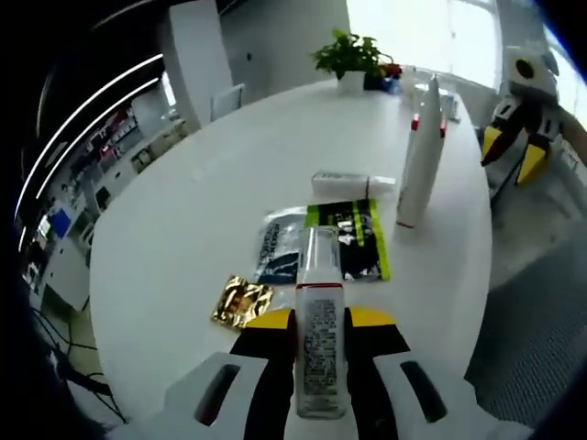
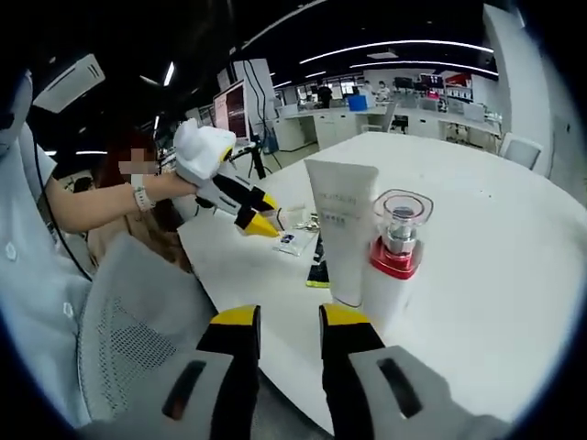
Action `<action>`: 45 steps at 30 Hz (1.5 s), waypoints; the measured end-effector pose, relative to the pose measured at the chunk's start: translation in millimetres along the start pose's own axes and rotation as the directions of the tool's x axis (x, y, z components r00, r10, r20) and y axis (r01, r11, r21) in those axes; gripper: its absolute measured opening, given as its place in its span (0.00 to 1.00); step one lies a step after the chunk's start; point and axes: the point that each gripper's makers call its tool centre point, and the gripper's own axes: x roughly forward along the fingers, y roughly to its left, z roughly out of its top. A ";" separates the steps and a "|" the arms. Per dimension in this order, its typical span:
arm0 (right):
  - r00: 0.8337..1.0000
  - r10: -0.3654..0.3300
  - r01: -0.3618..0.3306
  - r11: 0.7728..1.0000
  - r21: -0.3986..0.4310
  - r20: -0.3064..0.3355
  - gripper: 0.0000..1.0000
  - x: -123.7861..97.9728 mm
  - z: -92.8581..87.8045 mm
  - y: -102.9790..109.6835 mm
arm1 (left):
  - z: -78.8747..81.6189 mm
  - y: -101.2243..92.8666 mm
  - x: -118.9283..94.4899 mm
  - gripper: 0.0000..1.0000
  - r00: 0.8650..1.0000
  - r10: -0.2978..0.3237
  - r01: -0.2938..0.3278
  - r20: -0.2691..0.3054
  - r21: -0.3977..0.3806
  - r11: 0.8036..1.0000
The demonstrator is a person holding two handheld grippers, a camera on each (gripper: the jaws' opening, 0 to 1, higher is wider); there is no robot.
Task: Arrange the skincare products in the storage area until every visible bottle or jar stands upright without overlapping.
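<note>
Left tongs (image 1: 321, 344) grip our clear bottle (image 1: 320, 339), held over the table (image 1: 183, 229) edge. Right tongs (image 2: 289, 335) are narrow and empty, short of the upright tube (image 2: 341, 229) and red-collared bottle (image 2: 393, 252). Risk: the tall, slim bottle tips when released, knocking the flat tube (image 1: 353, 185).

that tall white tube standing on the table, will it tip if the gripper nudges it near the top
Probably yes. The tall white tube stands upright on a narrow base, so a high push would likely topple it. Its smooth sides look slippery. A fall could land it on the small white tube lying beside it.
</note>
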 end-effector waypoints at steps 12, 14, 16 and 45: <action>0.997 0.021 -0.028 0.995 0.093 0.072 0.26 18.1 -6.0 4.3 | 10.3 -28.4 -18.5 0.16 0.999 -0.025 0.024 0.037 0.047 0.999; 0.994 0.014 -0.028 0.992 0.123 0.109 0.26 21.3 -1.6 5.8 | 11.5 -34.6 -20.4 0.16 0.998 -0.035 0.032 0.043 0.054 0.998; 0.991 0.014 -0.031 0.991 0.130 0.130 0.26 23.6 1.2 8.1 | 12.5 -40.5 -22.6 0.16 0.998 -0.045 0.042 0.046 0.060 0.997; 0.881 0.096 -0.283 0.892 0.352 0.464 0.30 7.0 46.5 16.6 | 76.1 -111.7 -48.8 0.16 0.932 -0.203 0.222 0.300 -0.030 0.975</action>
